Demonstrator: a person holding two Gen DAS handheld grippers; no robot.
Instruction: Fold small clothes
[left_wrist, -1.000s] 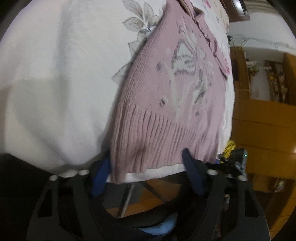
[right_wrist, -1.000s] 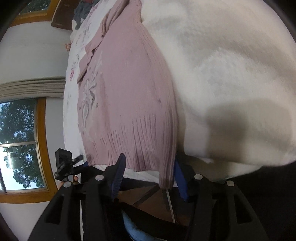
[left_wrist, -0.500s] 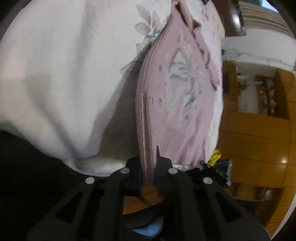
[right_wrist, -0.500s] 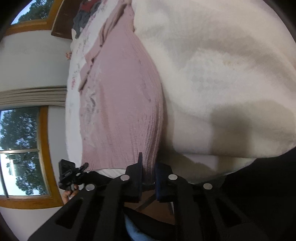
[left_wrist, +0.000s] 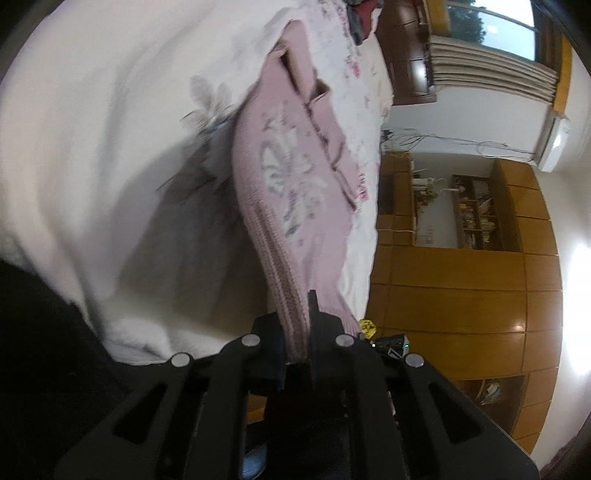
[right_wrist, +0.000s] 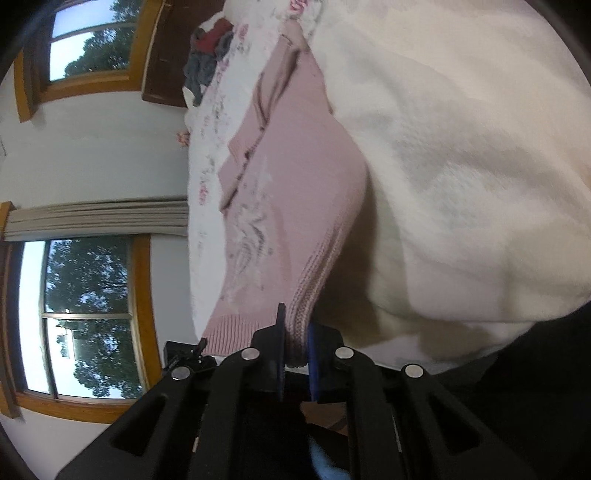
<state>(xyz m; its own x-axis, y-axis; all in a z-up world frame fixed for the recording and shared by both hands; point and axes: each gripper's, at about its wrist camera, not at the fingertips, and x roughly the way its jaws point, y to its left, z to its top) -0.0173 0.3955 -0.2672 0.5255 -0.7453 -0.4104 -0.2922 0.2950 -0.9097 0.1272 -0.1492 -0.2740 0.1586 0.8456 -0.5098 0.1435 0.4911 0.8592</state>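
We see dim indoor light, with daylight glaring through the windows (right_wrist: 85, 314) at the left. A bright reflection flares on the wooden cabinets (left_wrist: 576, 254) at the right. Soft shadows fall across the white bedding (left_wrist: 177, 258). Both views are motion-blurred, strongly curved, and black at the edges.

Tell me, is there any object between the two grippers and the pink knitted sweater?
No. The left gripper and the right gripper are each shut on the ribbed hem of the pink knitted sweater, one at each bottom corner. Nothing lies on the sweater or the white floral bedspread near it.
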